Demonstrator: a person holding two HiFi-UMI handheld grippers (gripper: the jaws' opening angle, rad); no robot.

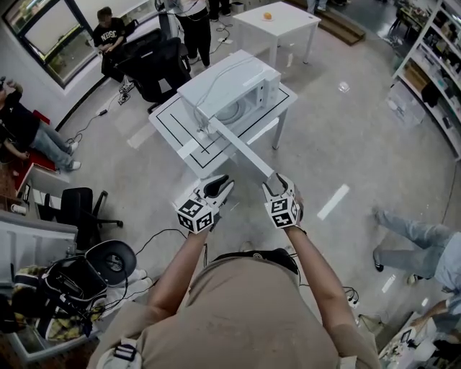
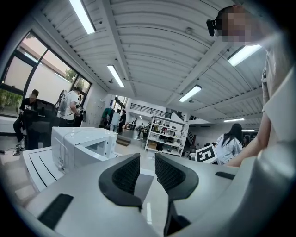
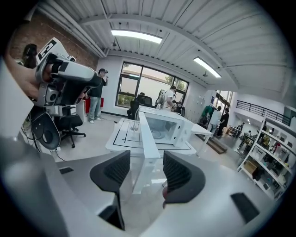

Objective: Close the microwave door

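Note:
The white microwave stands on a white table marked with black lines. Its door is swung wide open, with the free end pointing toward me. My right gripper is at that free end, open. In the right gripper view the door's edge runs between the right gripper's spread jaws, and neither pad presses on it. My left gripper hovers left of the door end. In its own view the left gripper shows a narrow gap with nothing in it, and the microwave stands off to the left.
A second white table with a small orange object stands behind. Black office chairs and people are at the far left. Shelving lines the right wall. A chair and a bin of gear sit at my left, and a person's legs at right.

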